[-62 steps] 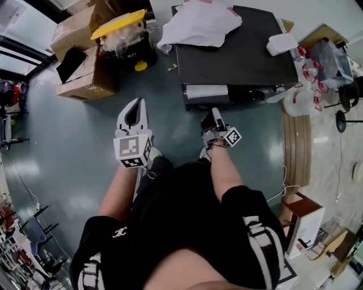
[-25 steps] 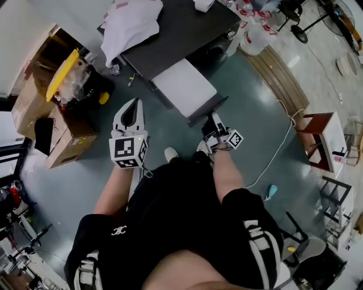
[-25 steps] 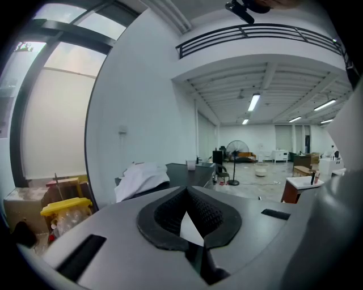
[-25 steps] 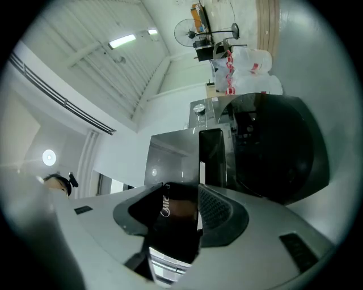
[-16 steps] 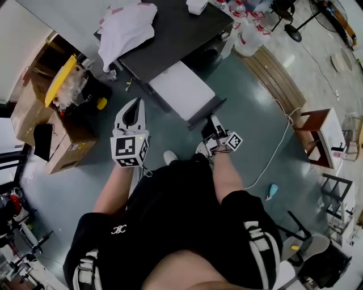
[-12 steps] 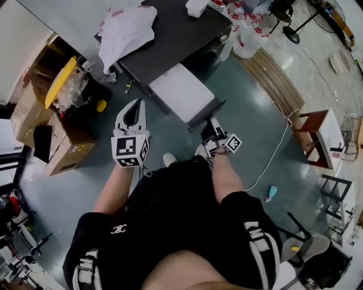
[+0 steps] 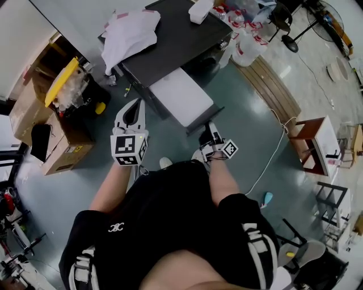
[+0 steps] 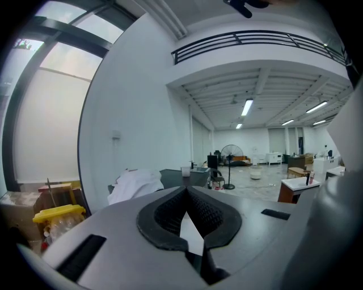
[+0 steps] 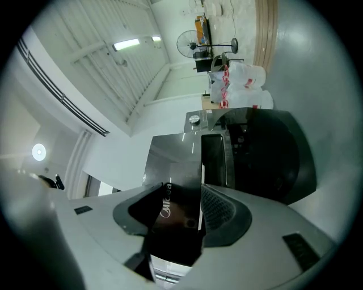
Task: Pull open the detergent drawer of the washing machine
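Observation:
The dark washing machine [image 7: 170, 39] stands ahead in the head view. Its detergent drawer [image 7: 180, 101] sticks far out toward me, white inside. My right gripper [image 7: 210, 131] is shut on the drawer's dark front panel [image 7: 205, 119]. In the right gripper view that panel [image 9: 173, 212], with a printed logo, fills the space between the jaws of the right gripper [image 9: 195, 218], and the machine's round door [image 9: 272, 164] shows behind. My left gripper [image 7: 138, 103] hangs left of the drawer, shut and holding nothing. In the left gripper view the left gripper [image 8: 186, 191] has its tips touching.
A white cloth [image 7: 130, 34] and a small white box [image 7: 198, 10] lie on the machine's top. Cardboard boxes [image 7: 39, 124] and a yellow-lidded bin [image 7: 62, 79] stand at the left. Plastic bags [image 7: 249, 39], a wooden stool [image 7: 315, 141] and a white cable [image 7: 272, 153] are at the right.
Since the earliest frame the drawer has slid far out of the machine with my right gripper on its front. Over the last second both grippers have stayed nearly still.

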{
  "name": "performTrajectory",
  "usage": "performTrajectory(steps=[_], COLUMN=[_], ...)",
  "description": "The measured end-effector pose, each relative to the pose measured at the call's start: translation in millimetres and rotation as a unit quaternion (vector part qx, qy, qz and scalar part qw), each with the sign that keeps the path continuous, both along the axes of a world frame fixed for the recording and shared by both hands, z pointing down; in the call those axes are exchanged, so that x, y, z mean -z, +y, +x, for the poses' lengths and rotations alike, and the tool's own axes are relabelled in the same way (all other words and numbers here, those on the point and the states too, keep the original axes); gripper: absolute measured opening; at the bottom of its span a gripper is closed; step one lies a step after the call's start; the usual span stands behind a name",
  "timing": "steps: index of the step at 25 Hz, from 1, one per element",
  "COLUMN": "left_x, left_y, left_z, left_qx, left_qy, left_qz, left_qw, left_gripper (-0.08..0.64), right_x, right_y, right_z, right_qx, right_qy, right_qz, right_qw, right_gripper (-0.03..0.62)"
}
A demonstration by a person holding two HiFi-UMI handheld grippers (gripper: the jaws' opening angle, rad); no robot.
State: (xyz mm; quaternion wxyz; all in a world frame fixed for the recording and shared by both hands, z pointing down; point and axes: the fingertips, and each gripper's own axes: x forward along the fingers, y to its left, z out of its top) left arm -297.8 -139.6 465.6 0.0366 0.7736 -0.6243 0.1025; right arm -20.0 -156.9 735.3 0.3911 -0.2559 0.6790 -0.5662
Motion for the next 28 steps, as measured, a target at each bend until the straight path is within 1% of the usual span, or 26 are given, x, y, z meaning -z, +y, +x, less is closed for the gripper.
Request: performTrajectory(steps=[4,6,8,10,11,12,13,15,16,18,20,22,23,25,28], left_x=[-1,-1,-1,-2,-3,-4,-4,-4,-3,0,3,5,7,11,18], left_y=[-3,-4,-8,-13,-15,-17,-18,-23,-26,-33,-40,-48,-51,-58,-67], left_z=[5,8,11,14,17,20,25,33,37,44,54,64,69,80,99], left_qx=[-0.004,-0.006,-0.009,-0.014,-0.016,-0.019,-0.022,-0.03,-0.034,-0.043,-0.052,-0.061,-0.065,-0.073,-0.086], left_qy=[0.005,0.008,0.012,0.019,0.023,0.027,0.032,0.038,0.04,0.045,0.048,0.051,0.051,0.053,0.056], left_qz=[0.003,0.003,0.003,0.003,0.002,0.001,0.001,0.0,0.0,0.002,0.004,0.005,0.006,0.009,0.013], left_qw=[1.0,0.9999,0.9999,0.9997,0.9996,0.9995,0.9993,0.9988,0.9986,0.9981,0.9975,0.9968,0.9965,0.9959,0.9947], left_gripper=[0.002,0.002,0.002,0.002,0.002,0.002,0.002,0.002,0.002,0.002,0.002,0.002,0.002,0.002,0.002], right_x=[-9,-9,-6,-4,-3,-3,-3,2,6,21,46,78,97,140,210], right_y=[-1,0,0,-2,-3,-2,-2,-3,-5,-13,-23,-34,-39,-48,-58], right_z=[4,5,5,3,3,5,7,11,14,25,38,52,59,70,88], right_qx=[-0.003,0.006,0.016,0.027,0.033,0.04,0.046,0.053,0.049,0.03,0.001,-0.036,-0.056,-0.097,-0.164], right_qy=[0.052,0.085,0.119,0.158,0.186,0.224,0.268,0.357,0.401,0.479,0.538,0.584,0.602,0.624,0.641], right_qz=[-0.023,-0.021,-0.017,-0.011,-0.01,-0.011,-0.014,-0.01,-0.003,0.017,0.042,0.061,0.072,0.103,0.149], right_qw=[0.998,0.996,0.993,0.987,0.982,0.974,0.962,0.933,0.915,0.877,0.842,0.809,0.794,0.769,0.735], right_gripper=[0.193,0.192,0.175,0.173,0.173,0.172,0.172,0.164,0.117,0.081,0.046,0.023,0.014,0.002,0.002])
